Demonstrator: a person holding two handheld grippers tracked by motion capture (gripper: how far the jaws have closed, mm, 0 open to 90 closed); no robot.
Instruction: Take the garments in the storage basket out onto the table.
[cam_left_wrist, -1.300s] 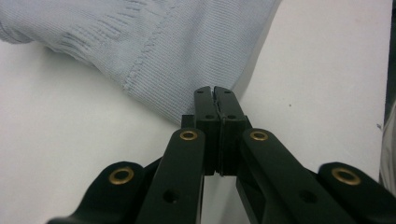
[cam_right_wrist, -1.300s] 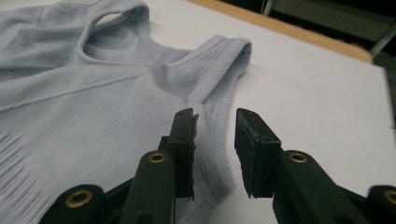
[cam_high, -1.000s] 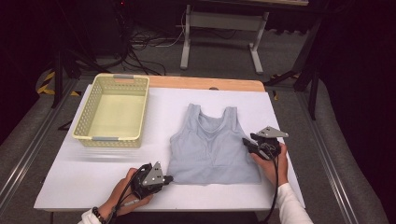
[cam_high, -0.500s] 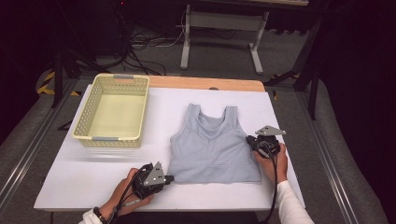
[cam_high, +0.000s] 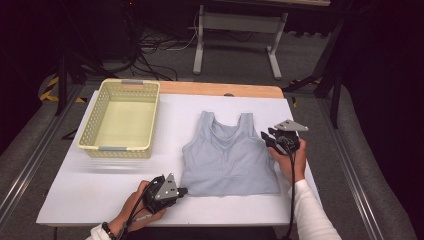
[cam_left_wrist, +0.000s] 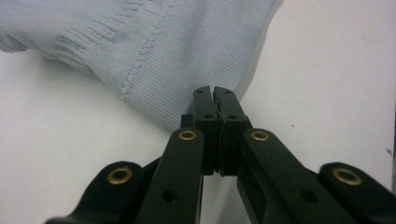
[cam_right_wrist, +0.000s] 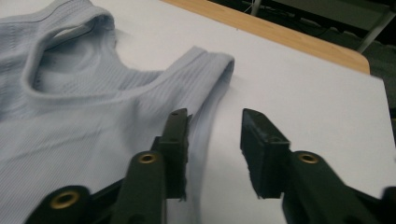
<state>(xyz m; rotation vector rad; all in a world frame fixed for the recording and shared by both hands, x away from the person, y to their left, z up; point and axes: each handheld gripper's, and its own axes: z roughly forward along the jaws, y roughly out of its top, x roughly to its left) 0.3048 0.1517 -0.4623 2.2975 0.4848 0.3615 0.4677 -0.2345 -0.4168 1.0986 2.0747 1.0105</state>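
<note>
A light blue tank top (cam_high: 230, 160) lies flat on the white table, straps toward the far side. My left gripper (cam_high: 182, 190) sits at its near left corner. In the left gripper view the jaws (cam_left_wrist: 214, 91) are shut on the hem corner of the top (cam_left_wrist: 140, 37). My right gripper (cam_high: 266, 137) hovers at the top's right edge, below the right strap. Its jaws (cam_right_wrist: 215, 116) have just been opening and stand apart. The armhole edge of the top (cam_right_wrist: 84, 107) lies beneath them, and the pads press on nothing.
A pale yellow perforated basket (cam_high: 150, 115) stands at the far left of the white sheet (cam_high: 90, 185). A strip of wooden tabletop (cam_high: 220, 89) shows along the far edge. Dark floor, cables and a stand lie beyond the table.
My right hand has moved a little toward the far side along the top's right edge and lifted slightly. The left gripper has kept still on the hem corner.
</note>
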